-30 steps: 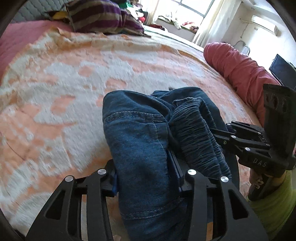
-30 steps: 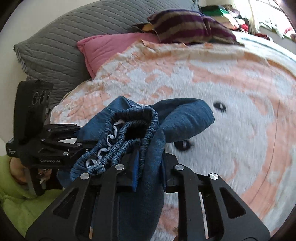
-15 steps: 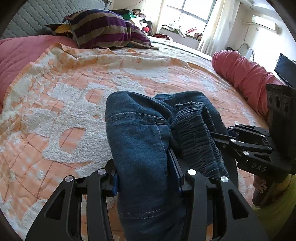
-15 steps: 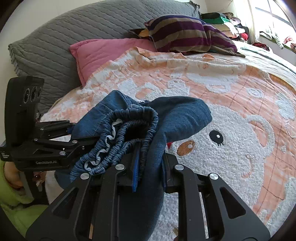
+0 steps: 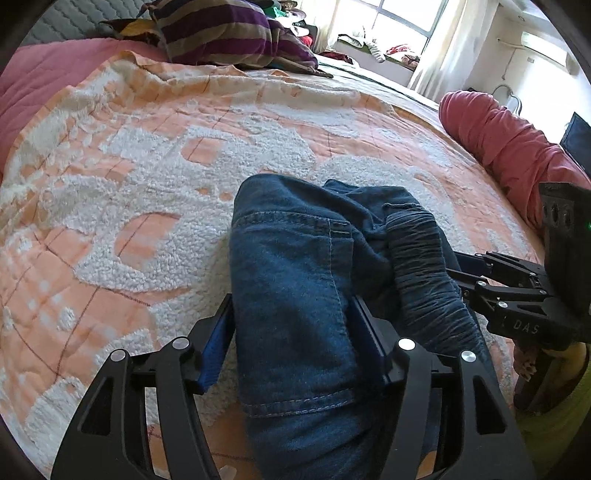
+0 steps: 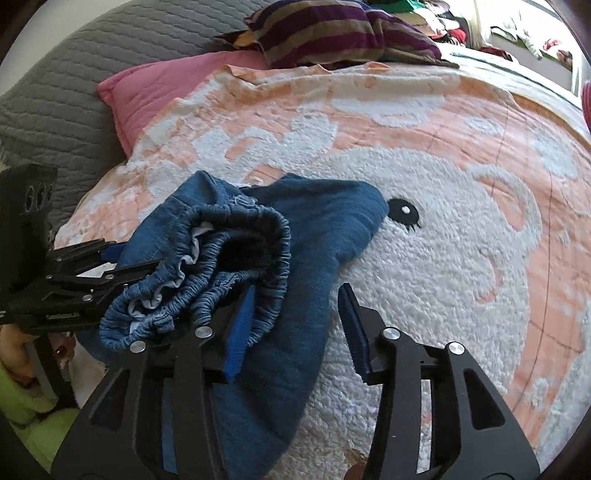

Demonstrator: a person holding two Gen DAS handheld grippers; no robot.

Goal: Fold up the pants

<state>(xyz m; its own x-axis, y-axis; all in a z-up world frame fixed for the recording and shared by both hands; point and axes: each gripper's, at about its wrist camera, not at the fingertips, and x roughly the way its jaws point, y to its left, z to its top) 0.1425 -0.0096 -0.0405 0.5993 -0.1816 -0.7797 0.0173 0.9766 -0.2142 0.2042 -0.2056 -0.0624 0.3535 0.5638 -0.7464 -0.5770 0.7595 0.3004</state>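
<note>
The blue denim pants (image 5: 295, 295) lie bunched on the peach and white bedspread (image 5: 147, 184), their elastic waistband (image 6: 236, 266) gathered on top. My left gripper (image 5: 291, 343) is open, its jaws standing apart on either side of the denim. My right gripper (image 6: 295, 325) is open too, with a clear gap beside the cloth; the denim lies between its fingers. The right gripper also shows at the right of the left wrist view (image 5: 517, 295), and the left gripper at the left of the right wrist view (image 6: 74, 280).
A striped pillow (image 5: 229, 33) and a pink pillow (image 6: 166, 88) lie at the head of the bed, before a grey headboard cushion (image 6: 55, 92). A red bolster (image 5: 509, 147) lies along the right edge. A window (image 5: 406, 18) is beyond the bed.
Both grippers have opened and let go of the pants. The pants have come down and now rest on the bedspread.
</note>
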